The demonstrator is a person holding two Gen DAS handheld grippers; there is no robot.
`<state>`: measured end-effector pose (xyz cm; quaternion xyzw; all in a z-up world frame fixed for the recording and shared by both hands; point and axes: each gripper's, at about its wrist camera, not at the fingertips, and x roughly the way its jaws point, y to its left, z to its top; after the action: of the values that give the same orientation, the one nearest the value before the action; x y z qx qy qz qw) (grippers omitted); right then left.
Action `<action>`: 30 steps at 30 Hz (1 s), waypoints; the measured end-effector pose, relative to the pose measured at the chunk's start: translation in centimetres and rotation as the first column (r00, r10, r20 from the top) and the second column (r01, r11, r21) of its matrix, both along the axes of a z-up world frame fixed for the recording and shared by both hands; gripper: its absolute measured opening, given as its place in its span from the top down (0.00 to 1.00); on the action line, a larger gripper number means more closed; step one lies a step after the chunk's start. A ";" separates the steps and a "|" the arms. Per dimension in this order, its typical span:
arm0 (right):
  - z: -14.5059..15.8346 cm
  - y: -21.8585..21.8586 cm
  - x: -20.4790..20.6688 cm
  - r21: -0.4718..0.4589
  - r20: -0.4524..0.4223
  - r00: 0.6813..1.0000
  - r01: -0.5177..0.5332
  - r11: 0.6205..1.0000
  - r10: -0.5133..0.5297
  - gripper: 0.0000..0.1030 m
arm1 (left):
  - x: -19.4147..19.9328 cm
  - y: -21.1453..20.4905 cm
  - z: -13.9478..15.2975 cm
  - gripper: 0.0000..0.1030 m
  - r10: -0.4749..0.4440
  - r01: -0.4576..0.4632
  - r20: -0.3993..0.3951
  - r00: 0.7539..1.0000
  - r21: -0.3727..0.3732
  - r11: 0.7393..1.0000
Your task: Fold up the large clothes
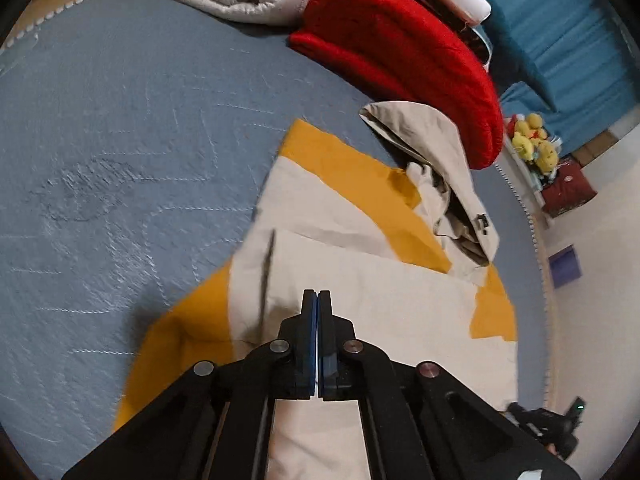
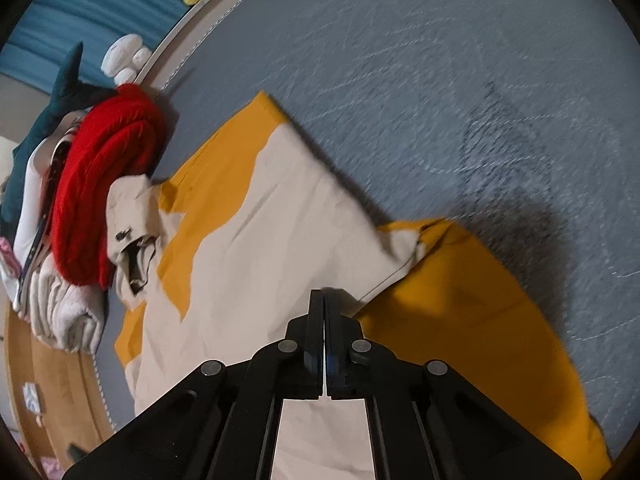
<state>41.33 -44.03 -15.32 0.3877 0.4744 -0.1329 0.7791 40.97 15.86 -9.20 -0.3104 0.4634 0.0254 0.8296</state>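
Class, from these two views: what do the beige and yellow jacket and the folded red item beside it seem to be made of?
Jacket: seemingly thin woven fabric, matte, maybe cotton or a blend; it lies flat with sharp creases. Red item: probably chunky knit, wool or acrylic; thick, fuzzy, softly rounded folds.

jacket (image 1: 360, 280) | beige-and-mustard (hooded) | partly folded, flat on blue-grey bedcover (image 1: 120, 140)

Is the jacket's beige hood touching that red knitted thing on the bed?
Touching. In the right wrist view the hood lies against the red knit, with no bed showing between them.
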 end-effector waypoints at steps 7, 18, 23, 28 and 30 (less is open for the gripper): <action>1.9 1.0 0.5 -0.061 0.048 0.998 -0.041 0.997 0.044 0.84 | 0.7 0.3 -4.7 0.78 -0.019 -0.004 -0.203 0.979 -0.112 0.994; 1.2 2.9 1.2 0.008 0.070 0.990 -0.119 0.993 0.118 0.59 | 0.4 -0.6 -1.5 1.00 -0.030 0.029 -0.068 0.997 -0.018 0.999; -1.0 2.7 1.5 -0.001 -0.029 0.994 -0.104 0.995 0.103 0.59 | 1.0 -0.5 -3.5 0.99 -0.020 0.016 -0.169 0.985 -0.022 1.000; -1.9 2.0 0.9 -0.038 -0.128 0.991 -0.037 0.999 0.032 0.59 | 0.6 -1.9 0.5 0.96 -0.022 0.030 -0.051 0.998 0.161 0.986; 0.2 2.1 0.3 -0.141 -0.090 0.996 -0.005 0.990 -0.008 0.59 | 0.8 -3.1 1.8 0.94 -0.069 0.066 0.010 0.998 0.182 0.981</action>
<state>41.65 -41.90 -15.12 0.3255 0.4985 -0.1841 0.7821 41.73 12.81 -7.45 -0.2176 0.4628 0.0369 0.8585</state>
